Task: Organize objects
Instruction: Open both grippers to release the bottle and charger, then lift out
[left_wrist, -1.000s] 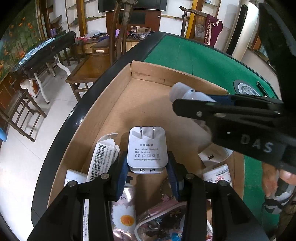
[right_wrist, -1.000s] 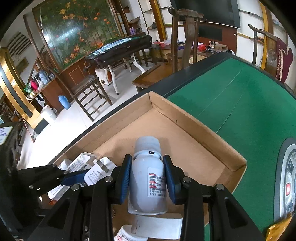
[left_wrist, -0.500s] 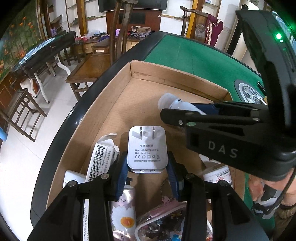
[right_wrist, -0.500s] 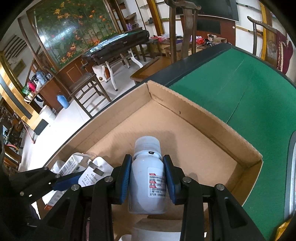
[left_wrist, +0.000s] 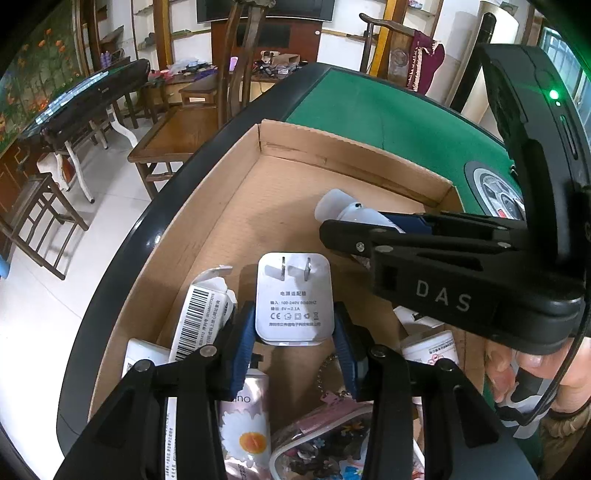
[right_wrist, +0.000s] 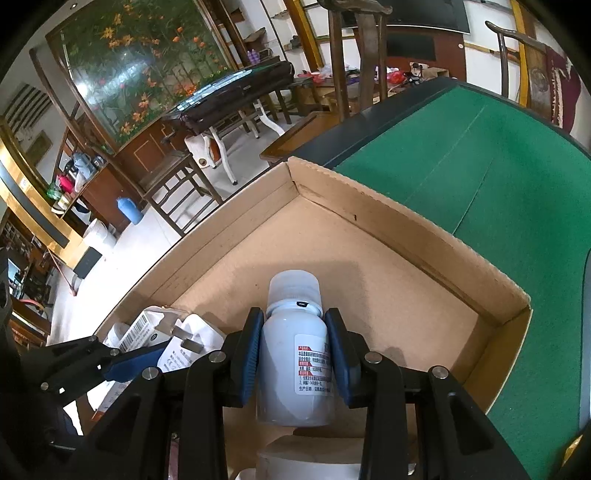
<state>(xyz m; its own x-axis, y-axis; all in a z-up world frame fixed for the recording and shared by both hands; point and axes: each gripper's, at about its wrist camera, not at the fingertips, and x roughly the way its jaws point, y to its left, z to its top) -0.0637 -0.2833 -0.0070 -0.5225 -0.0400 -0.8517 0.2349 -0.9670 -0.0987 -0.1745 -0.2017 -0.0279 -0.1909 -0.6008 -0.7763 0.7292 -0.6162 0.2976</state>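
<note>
Both hands are in the carrying step: each gripper holds one thing above the shallow brown cardboard tray (right_wrist: 424, 236), which lies on the green felt bench (right_wrist: 480, 147) with a dark rounded rim. The left gripper (left_wrist: 293, 328) has its blue ribbed jaws clamped on the sides of the flat white plastic power adapter (left_wrist: 293, 299), whose two metal prongs point away from the camera and whose face carries small grey print. The right gripper (right_wrist: 293, 350) has its jaws clamped on the body of the small white plastic bottle (right_wrist: 293, 354), a smooth cylinder with a pale round cap and a paper label with red and black text. The far half of the tray is bare corrugated board, while the near half is crowded: a white barcode carton (left_wrist: 199, 317), a glossy tube with a daisy picture (left_wrist: 243, 424), a clear pouch with a pink edge (left_wrist: 325, 443) and a small white jar (left_wrist: 432, 345) lie close together. I judge that the next move is to lower each thing onto the free board near the far walls and only then open the jaws. The bottle is round and may roll if it is laid on its side, so it should be set upright; the adapter is flat and will stay put.
</note>
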